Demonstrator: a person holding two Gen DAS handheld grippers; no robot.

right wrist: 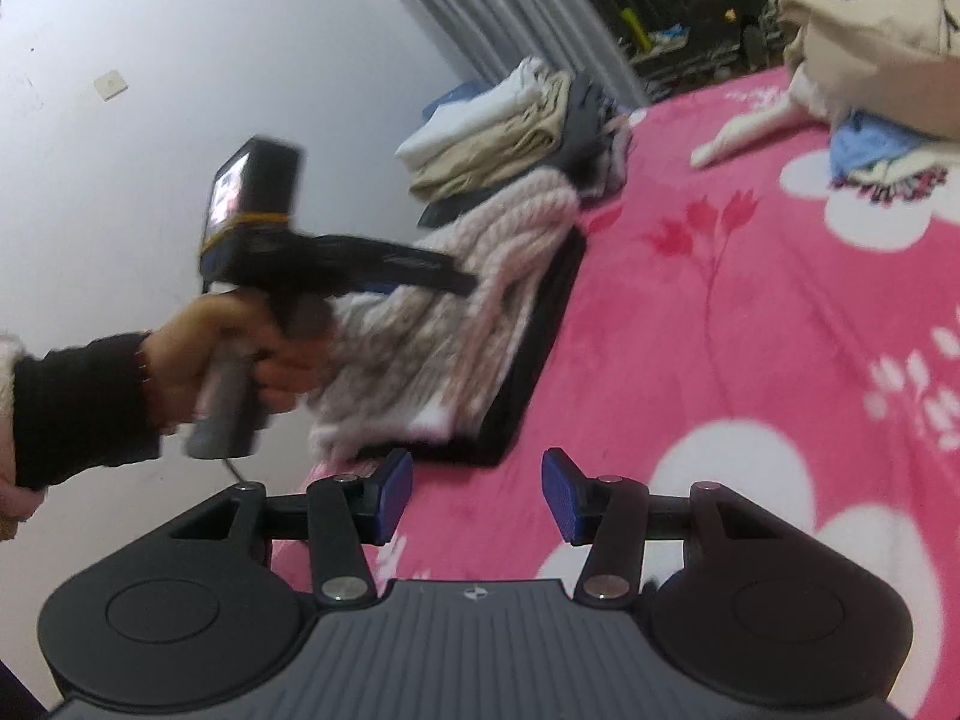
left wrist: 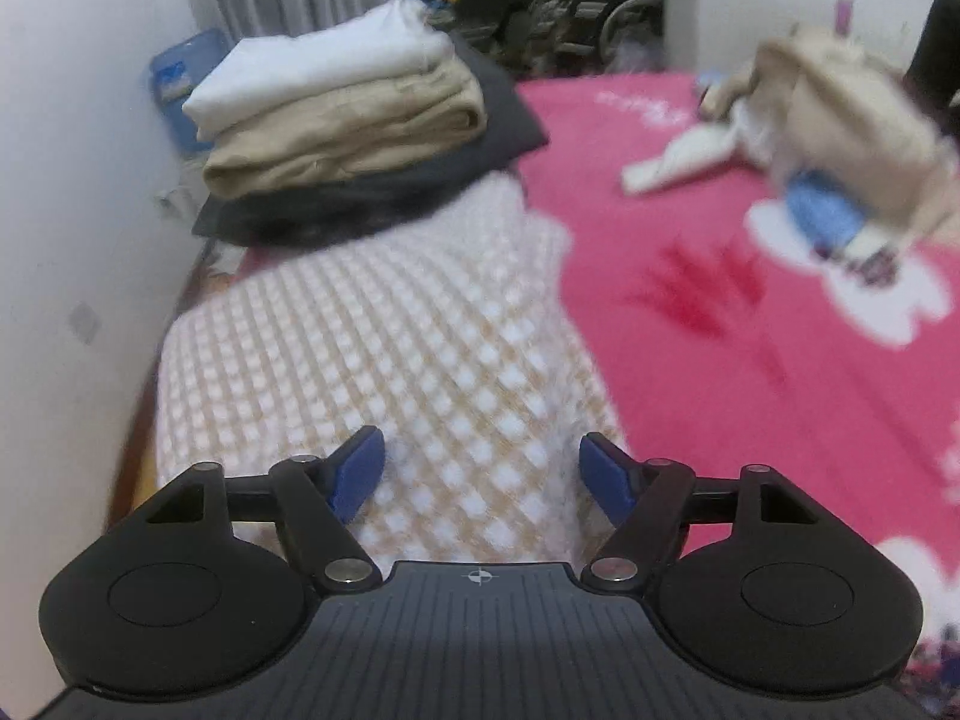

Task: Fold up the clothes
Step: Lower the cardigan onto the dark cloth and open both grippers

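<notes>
Both sets of jaws stand apart, holding nothing. Left gripper (left wrist: pixel 481 474) hovers over the folded checked knit (left wrist: pixel 384 348), which lies on a dark folded garment (right wrist: pixel 528 360); right gripper (right wrist: pixel 477 495) hangs over the pink bedspread (right wrist: pixel 750 324). Risk: a low pass could snag the knit and undo its fold. Folded stack (left wrist: pixel 336 108) sits just behind; unfolded heap (right wrist: pixel 870 60) well apart, near the far edge.

Blur, crops and cover

At 2 o'clock the heap of unfolded clothes (left wrist: pixel 852 138) was smeared and cut by the edge; the hand (right wrist: pixel 240 360) at 9 o'clock was blurred; the black garment (right wrist: pixel 534 348) lay mostly hidden under the knitted sweater (right wrist: pixel 456 312).
</notes>
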